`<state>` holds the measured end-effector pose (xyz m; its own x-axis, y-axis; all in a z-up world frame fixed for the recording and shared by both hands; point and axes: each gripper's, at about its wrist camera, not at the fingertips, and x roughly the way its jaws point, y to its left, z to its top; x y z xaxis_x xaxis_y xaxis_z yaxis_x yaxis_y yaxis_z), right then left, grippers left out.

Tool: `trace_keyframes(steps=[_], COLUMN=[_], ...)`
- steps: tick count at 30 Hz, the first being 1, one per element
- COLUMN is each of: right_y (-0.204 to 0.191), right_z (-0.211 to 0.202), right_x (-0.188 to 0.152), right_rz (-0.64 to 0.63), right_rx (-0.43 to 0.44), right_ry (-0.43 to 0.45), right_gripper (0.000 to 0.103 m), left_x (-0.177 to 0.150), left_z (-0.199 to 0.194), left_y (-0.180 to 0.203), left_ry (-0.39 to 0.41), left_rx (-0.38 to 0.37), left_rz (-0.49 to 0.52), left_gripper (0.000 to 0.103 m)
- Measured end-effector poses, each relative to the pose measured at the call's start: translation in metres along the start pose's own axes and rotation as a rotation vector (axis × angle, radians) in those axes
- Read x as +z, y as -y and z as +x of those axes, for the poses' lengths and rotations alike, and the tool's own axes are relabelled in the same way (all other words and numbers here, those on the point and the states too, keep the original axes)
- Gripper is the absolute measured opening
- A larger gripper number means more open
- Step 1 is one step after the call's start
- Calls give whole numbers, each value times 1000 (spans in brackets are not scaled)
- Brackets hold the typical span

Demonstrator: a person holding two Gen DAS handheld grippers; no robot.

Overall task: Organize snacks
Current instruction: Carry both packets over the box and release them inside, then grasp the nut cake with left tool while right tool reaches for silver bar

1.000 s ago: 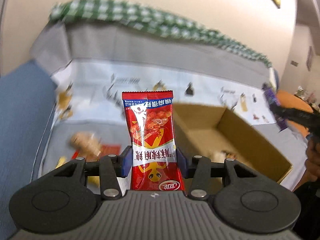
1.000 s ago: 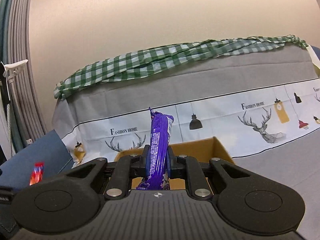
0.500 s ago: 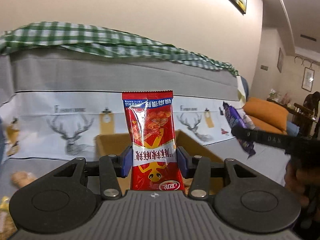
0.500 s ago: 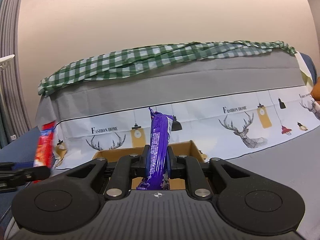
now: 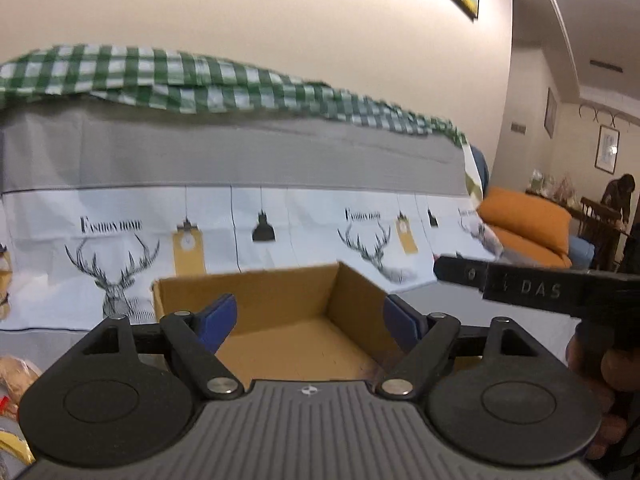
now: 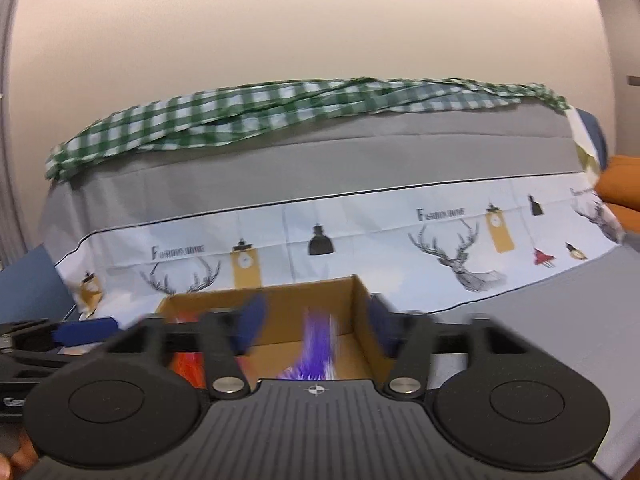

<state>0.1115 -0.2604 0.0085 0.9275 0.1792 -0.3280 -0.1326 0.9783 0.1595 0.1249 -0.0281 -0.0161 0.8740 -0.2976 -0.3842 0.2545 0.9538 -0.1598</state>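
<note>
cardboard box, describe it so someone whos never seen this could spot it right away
Find the sofa draped in a grey cover with a deer-print band. The cardboard box sits on the seat before that band. It is the only open-topped brown carton; a blurred purple packet shows inside.

"DAS" on right claw [image 5: 536, 289]

A brown cardboard box [image 5: 280, 300] stands before a grey cover [image 5: 240, 156] banded in white with black deer, black lamps and mustard tags. Green-and-white check cloth [image 6: 280, 112] drapes the top. In the box blur a purple packet [image 6: 316, 348] and a red-orange one [image 6: 188, 364]; an orange cushion [image 5: 528, 220] lies beyond.
</note>
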Motion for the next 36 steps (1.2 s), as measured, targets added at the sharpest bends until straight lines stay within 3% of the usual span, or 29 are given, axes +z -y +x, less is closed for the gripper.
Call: trace_keyframes(steps=[10,13,14,15,17,18,20,24,25,27,36], right_y=[-30,-40,-44,-47,-53,-56,-64,-86,-94,-110,-203], right_z=[2,0,0,0,-2,-2,-4,-10,-11,-10,-16], right_x=[-3,-4,-5,-5,-6,-7,-9,-14,-16,-20,-57], right_rz=[-34,-32,-26,-20,-1,11,33,37,28,4,-178], right_rx=[35,57,67,77,103,121,175,259,286,336,558], right_ry=[9,11,9,7,1,-2,-9,-5,-10,-26,-128], right_gripper=[65,64,61,55,41,31,24,24,24,24,24], left_x=[5,6,6,6,8,11,13,-8,-18,-24,-46], left_z=[-18,-29,-35,-41,-51,-57,-69,-88,-84,-83,-80], left_y=[-34,-50,-57,-64,-77,-84,-99,-145,-158,-176,-226], left_ry=[8,-24,-37,-47,-73,-86,-105,-137,-209,-265,-404], left_rx=[72,70,63,55,45,53,89,208,244,317,446], left_rz=[-55,-81,-99,-111,-105,-78,-30,-92,-130,-160,-226], left_gripper=[81,61,50,37,29,29,29,29,29,29,31])
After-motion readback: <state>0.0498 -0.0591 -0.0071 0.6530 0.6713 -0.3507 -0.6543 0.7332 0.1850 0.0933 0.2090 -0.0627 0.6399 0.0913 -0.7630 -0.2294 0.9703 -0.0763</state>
